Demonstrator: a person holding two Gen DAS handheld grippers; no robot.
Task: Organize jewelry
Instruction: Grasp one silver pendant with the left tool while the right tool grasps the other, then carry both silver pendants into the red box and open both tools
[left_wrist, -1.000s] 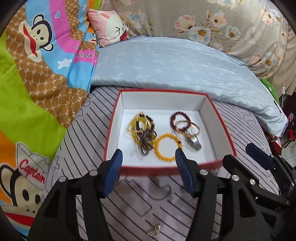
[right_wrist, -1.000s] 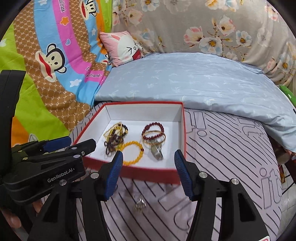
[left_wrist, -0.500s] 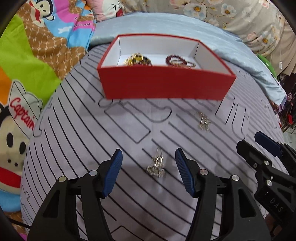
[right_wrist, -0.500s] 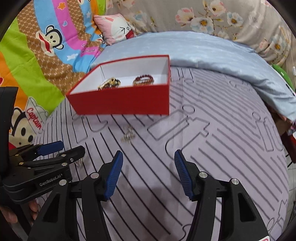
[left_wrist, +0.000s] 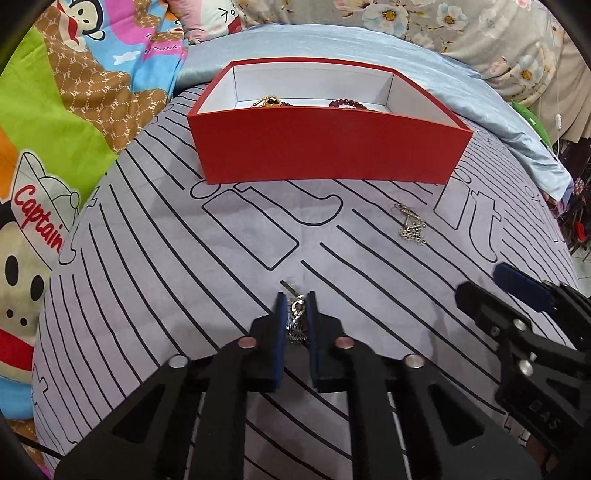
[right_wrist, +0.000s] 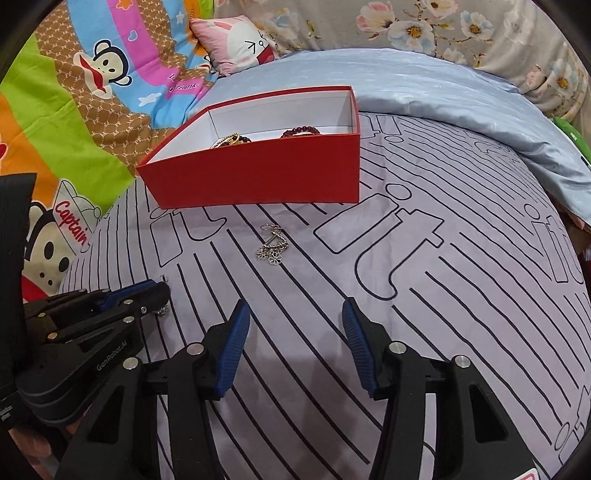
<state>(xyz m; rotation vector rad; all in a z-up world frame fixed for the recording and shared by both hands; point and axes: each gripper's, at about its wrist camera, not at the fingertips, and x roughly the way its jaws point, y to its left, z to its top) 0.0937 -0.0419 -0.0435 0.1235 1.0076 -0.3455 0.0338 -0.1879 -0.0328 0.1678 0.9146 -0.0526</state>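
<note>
A red box (left_wrist: 325, 155) with a white inside holds several bead bracelets (left_wrist: 271, 102), mostly hidden behind its near wall. My left gripper (left_wrist: 296, 301) is shut on a small silver earring (left_wrist: 296, 312) lying on the striped grey sheet. It also shows in the right wrist view (right_wrist: 159, 293). A second silver flower earring (left_wrist: 412, 227) lies loose on the sheet to the right, in front of the box; it also shows in the right wrist view (right_wrist: 272, 245). My right gripper (right_wrist: 295, 317) is open and empty, a short way behind that earring.
A light blue quilt (left_wrist: 332, 44) lies behind the box (right_wrist: 258, 173). A colourful cartoon monkey blanket (left_wrist: 55, 129) lies to the left. A pink rabbit cushion (right_wrist: 236, 44) and floral fabric are at the back. The bed's edge drops off at the right.
Both grippers moved down and back from the box to the sheet. My left gripper closed on the near silver earring. The right gripper stayed open.
</note>
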